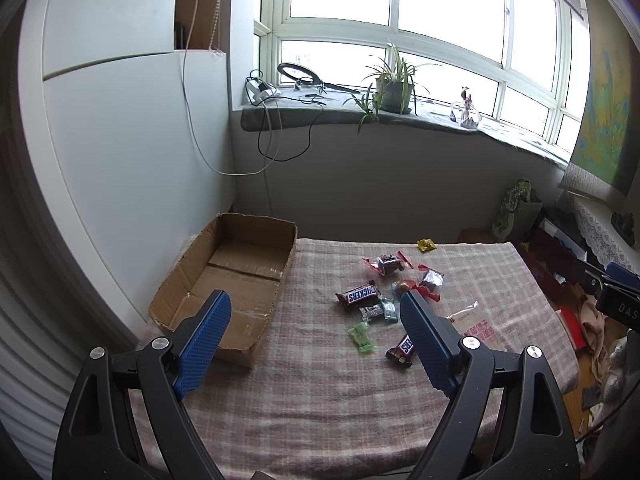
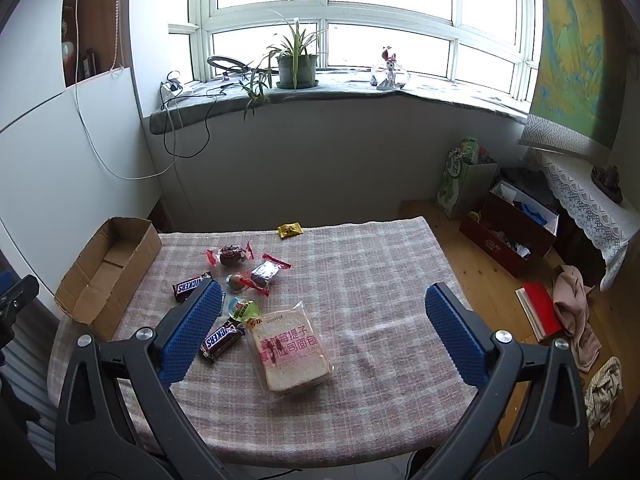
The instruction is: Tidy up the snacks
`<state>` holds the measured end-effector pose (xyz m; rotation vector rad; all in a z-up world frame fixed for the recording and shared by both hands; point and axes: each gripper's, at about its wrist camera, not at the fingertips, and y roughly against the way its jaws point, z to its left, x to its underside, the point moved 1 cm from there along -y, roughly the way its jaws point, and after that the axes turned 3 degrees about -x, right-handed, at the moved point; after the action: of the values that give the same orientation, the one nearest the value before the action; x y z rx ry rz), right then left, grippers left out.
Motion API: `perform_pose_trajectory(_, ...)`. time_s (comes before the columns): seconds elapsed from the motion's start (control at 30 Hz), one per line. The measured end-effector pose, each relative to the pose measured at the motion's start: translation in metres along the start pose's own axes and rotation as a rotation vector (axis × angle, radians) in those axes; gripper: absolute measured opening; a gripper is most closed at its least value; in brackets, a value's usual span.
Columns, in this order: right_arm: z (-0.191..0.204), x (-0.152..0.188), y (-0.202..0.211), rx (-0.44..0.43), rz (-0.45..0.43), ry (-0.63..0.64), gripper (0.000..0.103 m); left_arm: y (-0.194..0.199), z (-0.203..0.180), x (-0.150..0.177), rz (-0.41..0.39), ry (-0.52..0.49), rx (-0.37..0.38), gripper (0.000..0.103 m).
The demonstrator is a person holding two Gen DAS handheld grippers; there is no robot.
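Observation:
An empty cardboard box (image 1: pixel 236 280) (image 2: pixel 106 268) sits at the left edge of the plaid-covered table (image 1: pixel 320 392) (image 2: pixel 360 280). Loose snacks lie mid-table: two Snickers bars (image 1: pixel 357 294) (image 2: pixel 222 340), red-wrapped candies (image 2: pixel 232 255), a green candy (image 1: pixel 362 336), a yellow packet (image 2: pixel 291 230). A bagged bread slice (image 2: pixel 290 350) lies nearest. My left gripper (image 1: pixel 314 334) is open and empty, above the table between box and snacks. My right gripper (image 2: pixel 322 320) is open and empty, hovering over the bread.
A windowsill with a potted plant (image 2: pixel 296 66), cables and a figurine (image 2: pixel 388 70) runs behind the table. White cabinet panels (image 1: pixel 120 140) stand left. Boxes (image 2: pixel 516 232), a red book (image 2: pixel 540 310) and cloths lie on the wooden floor at right.

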<state>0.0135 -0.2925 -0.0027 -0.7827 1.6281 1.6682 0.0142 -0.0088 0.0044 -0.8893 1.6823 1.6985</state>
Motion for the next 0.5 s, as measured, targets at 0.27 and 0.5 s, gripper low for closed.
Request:
perform_pose_trajectory(0.27, -0.006, -0.002, -0.012, -0.012, 0.052, -0.009, 0.103, -0.01, -0.003, 0.003, 0.033, -0.004, 0.029, 0.087)
perform_pose_trajectory(0.5, -0.021, 0.005, -0.033, -0.071, 0.149, -0.05, 0.103, -0.026, -0.006, 0.008, 0.101, 0.009, 0.084, 0.087)
